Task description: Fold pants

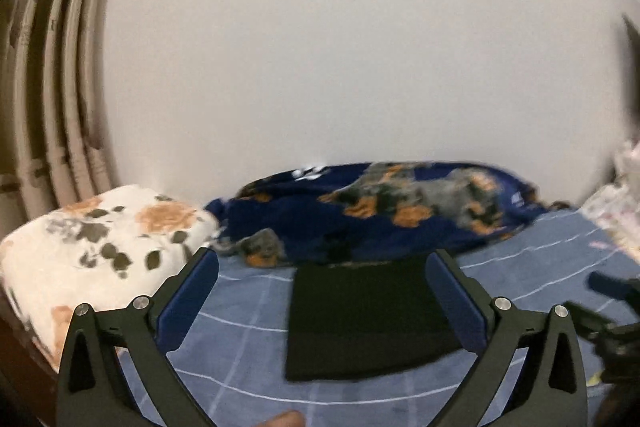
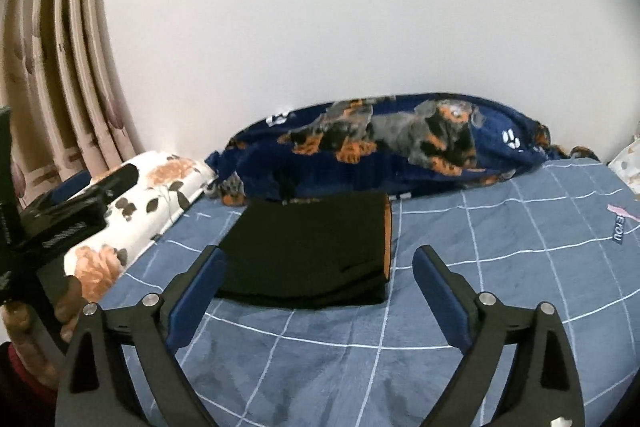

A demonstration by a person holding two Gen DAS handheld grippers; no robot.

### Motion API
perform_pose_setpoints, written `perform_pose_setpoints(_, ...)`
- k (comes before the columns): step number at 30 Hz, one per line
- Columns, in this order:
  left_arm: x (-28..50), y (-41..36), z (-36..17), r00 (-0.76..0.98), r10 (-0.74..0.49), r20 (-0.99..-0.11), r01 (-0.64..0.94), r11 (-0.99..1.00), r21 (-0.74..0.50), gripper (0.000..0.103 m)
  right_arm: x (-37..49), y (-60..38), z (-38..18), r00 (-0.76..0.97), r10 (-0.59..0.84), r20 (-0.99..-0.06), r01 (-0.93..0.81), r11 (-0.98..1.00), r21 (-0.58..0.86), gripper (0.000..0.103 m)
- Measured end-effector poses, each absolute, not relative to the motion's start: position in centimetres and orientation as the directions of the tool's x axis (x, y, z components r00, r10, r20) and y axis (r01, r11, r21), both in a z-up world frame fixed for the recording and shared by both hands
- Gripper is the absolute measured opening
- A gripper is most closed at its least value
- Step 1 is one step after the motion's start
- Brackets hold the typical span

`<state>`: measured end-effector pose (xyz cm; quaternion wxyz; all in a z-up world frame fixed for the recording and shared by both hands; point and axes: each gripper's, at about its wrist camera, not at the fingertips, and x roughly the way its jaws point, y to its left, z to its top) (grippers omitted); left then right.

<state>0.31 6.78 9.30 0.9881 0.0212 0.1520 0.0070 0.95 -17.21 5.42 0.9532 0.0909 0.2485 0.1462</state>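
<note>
The black pants (image 1: 360, 323) lie folded into a compact rectangle on the blue checked bed sheet (image 1: 240, 339). In the right wrist view the pants (image 2: 308, 251) show an orange stripe along their right edge. My left gripper (image 1: 322, 259) is open and empty, held above the sheet just short of the pants. My right gripper (image 2: 320, 255) is open and empty, also held back from the pants' near edge. The left gripper shows at the left edge of the right wrist view (image 2: 68, 211). The right gripper shows at the right edge of the left wrist view (image 1: 612, 311).
A navy blanket with dog print (image 2: 400, 143) lies bunched along the wall behind the pants. A white floral pillow (image 1: 92, 251) sits at the left of the bed. Curtains (image 2: 60, 67) hang at the left. A pale patterned cloth (image 1: 616, 211) lies at the right.
</note>
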Motion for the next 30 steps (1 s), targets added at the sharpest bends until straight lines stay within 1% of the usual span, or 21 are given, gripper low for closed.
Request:
perform_pose_setpoints(6,-1.2,5.9,10.8,0.948,-0.024,-0.318,0.032,0.999,0.02,0.103,-0.3,-17.5,6.3,0.847,0.311,-0.432,-0.229,0.945,0.232,0.095)
perform_pose_setpoints(11,-2.0,5.5,11.0,0.951,-0.023,-0.309,0.035,0.999,0.034,0.103,-0.9,-17.6,6.7,0.855,0.298,-0.424,-0.219,0.949,0.226,0.097)
perform_pose_setpoints(18,-2.6,5.2,10.8,0.948,-0.03,-0.316,0.046,0.998,0.042,0.103,-1.2,-17.4,6.6,0.851,0.293,-0.436,-0.212,0.951,0.225,0.097)
perform_pose_setpoints(30,-2.0,5.8,10.1,0.936,-0.034,-0.35,0.042,0.999,0.016,0.103,-1.0,-17.1,6.0,0.833,0.295,-0.467,-0.208,0.951,0.229,0.098)
